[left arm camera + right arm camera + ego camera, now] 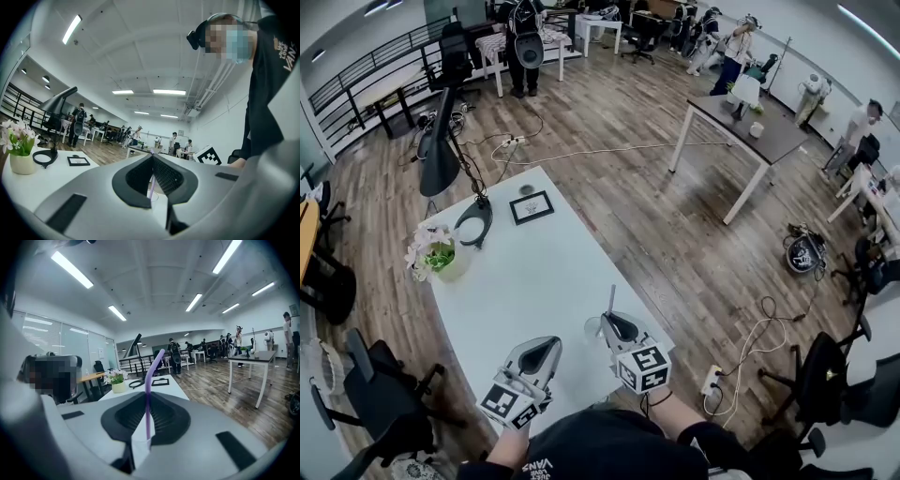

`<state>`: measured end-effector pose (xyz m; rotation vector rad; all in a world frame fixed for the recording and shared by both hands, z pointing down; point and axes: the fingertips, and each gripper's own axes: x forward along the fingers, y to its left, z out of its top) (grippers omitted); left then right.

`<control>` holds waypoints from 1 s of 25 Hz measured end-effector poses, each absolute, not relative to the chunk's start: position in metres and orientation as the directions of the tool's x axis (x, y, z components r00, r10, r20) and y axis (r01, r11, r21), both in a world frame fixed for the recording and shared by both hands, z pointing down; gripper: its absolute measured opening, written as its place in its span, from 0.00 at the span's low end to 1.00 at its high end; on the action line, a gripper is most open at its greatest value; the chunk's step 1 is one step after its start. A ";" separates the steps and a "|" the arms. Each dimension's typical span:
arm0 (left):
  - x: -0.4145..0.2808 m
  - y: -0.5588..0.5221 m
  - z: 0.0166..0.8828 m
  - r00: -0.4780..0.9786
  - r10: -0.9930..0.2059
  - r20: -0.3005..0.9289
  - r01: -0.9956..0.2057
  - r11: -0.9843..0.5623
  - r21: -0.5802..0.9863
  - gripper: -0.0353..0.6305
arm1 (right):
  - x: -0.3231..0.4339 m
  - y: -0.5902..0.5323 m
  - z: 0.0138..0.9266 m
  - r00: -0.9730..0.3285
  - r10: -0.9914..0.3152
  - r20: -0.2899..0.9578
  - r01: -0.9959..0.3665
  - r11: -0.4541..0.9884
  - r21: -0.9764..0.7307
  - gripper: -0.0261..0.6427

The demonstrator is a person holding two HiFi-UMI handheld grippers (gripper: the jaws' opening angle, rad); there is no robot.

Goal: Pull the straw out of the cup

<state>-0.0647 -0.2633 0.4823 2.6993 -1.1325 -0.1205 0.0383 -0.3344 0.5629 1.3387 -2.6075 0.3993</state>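
Where the right claw (149,397) clamps the purple straw (148,376), the straw's lower end is hidden, so whether it reaches into the cup (594,330) cannot be told (the clear cup barely shows on the table (544,272)). The left claw (152,158) is closed and empty. A vase (444,264) holds flowers (425,242).

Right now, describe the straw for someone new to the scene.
On the long white table, look to the near edge, where the right gripper meets a clear cup. The straw is the thin lilac tube pinched upright between its jaws, bent at the top, and the only purple thing there.
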 end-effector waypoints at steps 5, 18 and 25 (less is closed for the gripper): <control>-0.064 -0.262 0.481 0.704 -0.710 0.003 -0.692 -0.685 0.226 0.07 | 0.040 -0.330 0.543 -0.583 -0.776 0.239 -0.812 0.557 -0.172 0.10; -0.062 -0.258 0.480 0.712 -0.702 -0.014 -0.681 -0.695 0.229 0.07 | 0.050 -0.310 0.495 -0.576 -0.805 0.145 -0.816 0.556 -0.157 0.10; -0.059 -0.256 0.480 0.727 -0.686 -0.015 -0.665 -0.709 0.236 0.07 | 0.056 -0.299 0.477 -0.562 -0.821 0.104 -0.824 0.544 -0.162 0.10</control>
